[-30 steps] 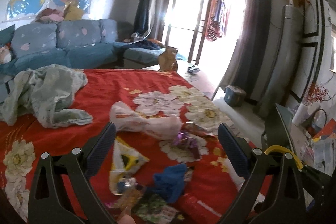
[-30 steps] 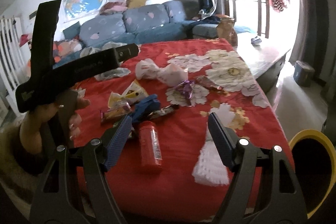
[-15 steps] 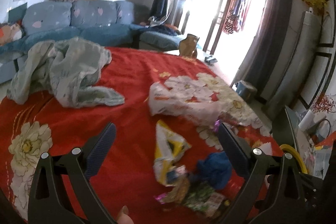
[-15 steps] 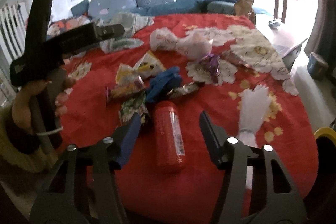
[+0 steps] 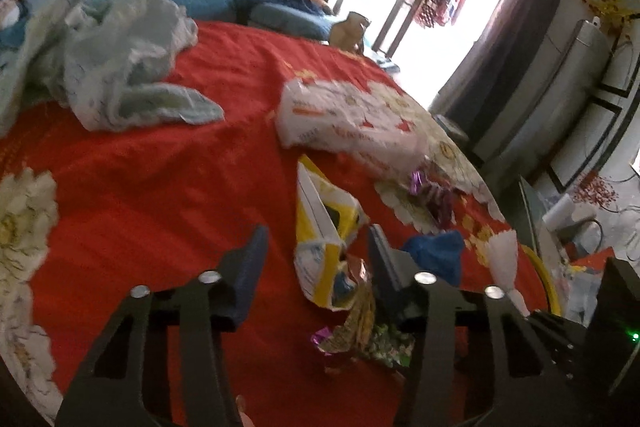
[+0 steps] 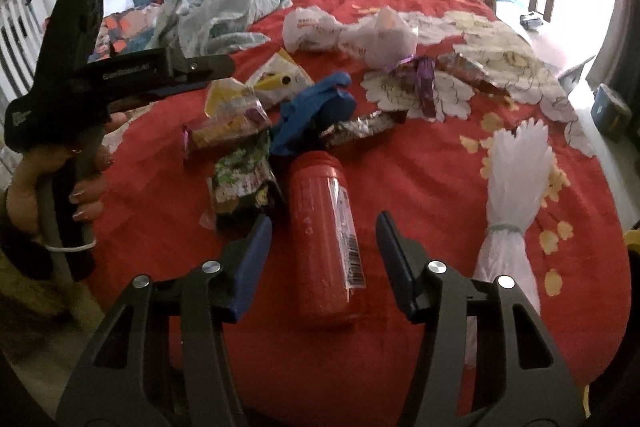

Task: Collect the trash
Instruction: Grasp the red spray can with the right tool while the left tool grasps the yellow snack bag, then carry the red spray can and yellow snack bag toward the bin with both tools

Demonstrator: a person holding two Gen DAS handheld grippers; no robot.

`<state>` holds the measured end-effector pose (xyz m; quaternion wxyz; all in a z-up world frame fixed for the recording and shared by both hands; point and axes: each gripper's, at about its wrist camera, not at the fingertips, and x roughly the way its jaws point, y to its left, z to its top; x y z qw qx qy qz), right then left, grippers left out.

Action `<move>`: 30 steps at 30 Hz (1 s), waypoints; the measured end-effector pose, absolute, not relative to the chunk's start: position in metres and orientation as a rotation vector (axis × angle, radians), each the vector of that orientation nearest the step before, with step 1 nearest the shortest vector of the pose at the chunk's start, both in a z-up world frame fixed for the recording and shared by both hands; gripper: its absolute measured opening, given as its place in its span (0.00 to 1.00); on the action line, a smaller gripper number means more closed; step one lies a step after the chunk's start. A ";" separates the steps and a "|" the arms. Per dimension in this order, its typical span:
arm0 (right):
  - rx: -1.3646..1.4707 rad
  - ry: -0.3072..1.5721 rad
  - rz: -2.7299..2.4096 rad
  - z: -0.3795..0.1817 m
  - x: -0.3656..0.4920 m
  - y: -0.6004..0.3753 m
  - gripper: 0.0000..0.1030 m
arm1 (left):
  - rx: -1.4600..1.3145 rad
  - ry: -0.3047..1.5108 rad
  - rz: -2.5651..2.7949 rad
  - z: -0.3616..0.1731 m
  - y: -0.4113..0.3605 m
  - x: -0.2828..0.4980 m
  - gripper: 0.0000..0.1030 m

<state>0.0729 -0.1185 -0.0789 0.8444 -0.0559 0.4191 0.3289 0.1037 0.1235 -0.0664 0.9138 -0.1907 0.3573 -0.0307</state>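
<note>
Red flowered surface; right tool spread around red plastic bottle, untouched. Left tool closing around yellow wrapper; bottle may roll.

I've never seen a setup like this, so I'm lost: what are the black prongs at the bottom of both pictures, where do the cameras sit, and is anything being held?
No robot here: a person holds a two-finger tool in each hand, each with its own camera looking along its fingers. The left gripper is closing around a yellow wrapper, not yet pinching it. The right gripper straddles a red bottle without gripping. The right view also shows the left hand. Wrappers, a blue glove and a white bag litter the red cloth.
</note>
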 end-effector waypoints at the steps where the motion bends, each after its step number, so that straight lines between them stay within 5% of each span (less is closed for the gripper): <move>1: -0.119 0.891 0.694 -0.081 0.073 -0.118 0.45 | -0.405 0.751 -0.068 -0.071 0.124 0.105 0.36; 4: -0.121 0.916 0.699 -0.087 0.077 -0.117 0.29 | -0.435 0.773 -0.079 -0.079 0.125 0.109 0.25; 19: -0.105 0.868 0.698 -0.082 0.077 -0.119 0.27 | -0.426 0.695 -0.073 -0.065 0.126 0.107 0.09; 30: -0.033 0.773 0.690 -0.045 0.078 -0.138 0.27 | -0.376 0.550 -0.083 -0.011 0.121 0.088 0.08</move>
